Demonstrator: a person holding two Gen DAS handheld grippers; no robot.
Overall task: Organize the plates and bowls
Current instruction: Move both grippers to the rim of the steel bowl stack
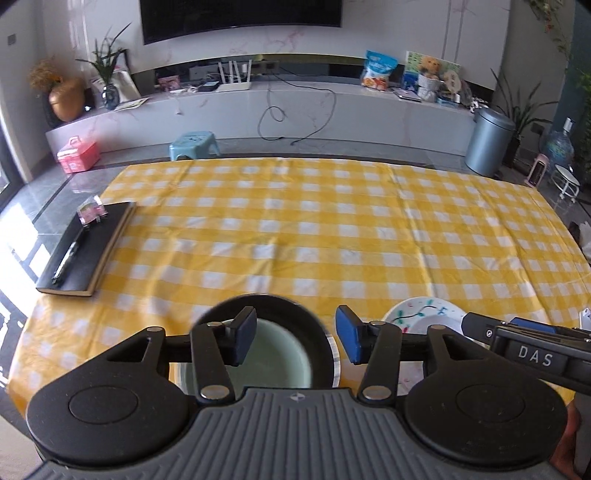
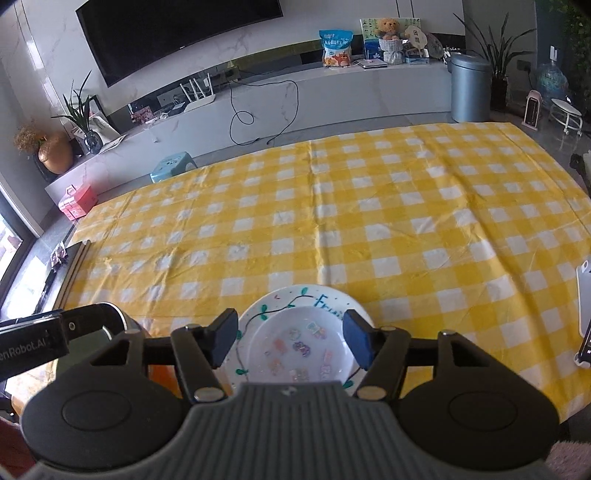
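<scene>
Two wrist fisheyes, side by side, angled down over the desk's near edge.

Each looks forward past its tool, close above the dishes; both share the yellow-and-white checked tablecloth, white painted plate and black wall-mounted television.

Yellow-and-white checked tablecloth, black bowl pale green inside, white doodled plate

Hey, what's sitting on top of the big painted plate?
A smaller white plate with colourful stickers lies on the painted plate. Its near edge is hidden behind the right gripper, whose fingers are open above it.
</scene>
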